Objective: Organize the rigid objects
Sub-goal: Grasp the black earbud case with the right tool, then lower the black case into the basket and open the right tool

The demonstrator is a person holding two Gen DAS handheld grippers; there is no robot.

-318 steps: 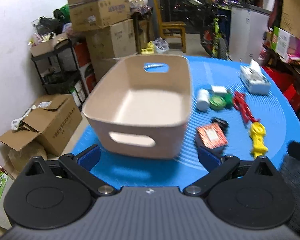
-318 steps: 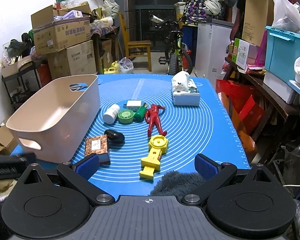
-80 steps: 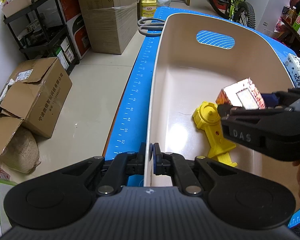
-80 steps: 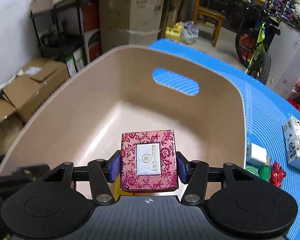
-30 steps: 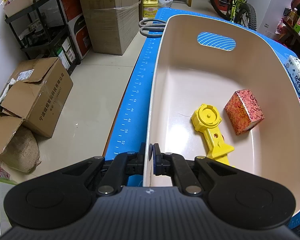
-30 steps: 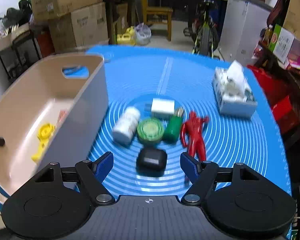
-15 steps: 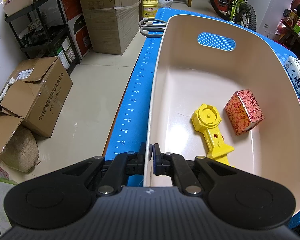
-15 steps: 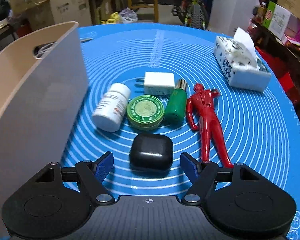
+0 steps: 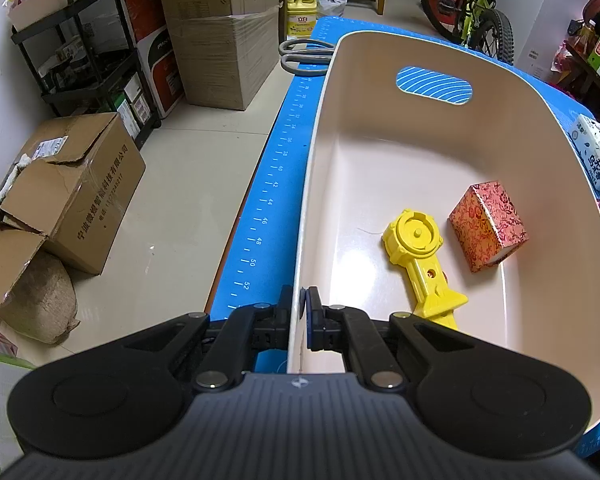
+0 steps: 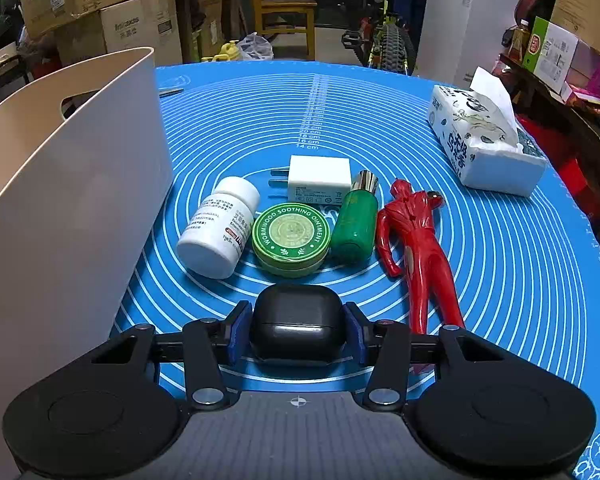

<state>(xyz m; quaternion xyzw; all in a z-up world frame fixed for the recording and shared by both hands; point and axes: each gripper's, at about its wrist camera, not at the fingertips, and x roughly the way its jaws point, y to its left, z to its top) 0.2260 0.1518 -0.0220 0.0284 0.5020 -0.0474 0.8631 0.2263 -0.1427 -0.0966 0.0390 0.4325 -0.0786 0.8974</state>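
Left gripper [image 9: 300,312] clamped on beige bin [image 9: 432,46] rim at blue mat [image 10: 500,240] left edge. Right gripper [image 10: 298,330] closed around black earbud case [image 10: 298,320], mid-mat. Cardboard boxes [image 9: 72,192], bicycle [image 9: 476,8] behind.

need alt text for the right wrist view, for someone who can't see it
The right gripper is closed on a black earbud case lying on a blue mat. Just beyond it lie a white pill bottle, green ointment tin, green bottle, white charger and red figure. A beige bin stands left.
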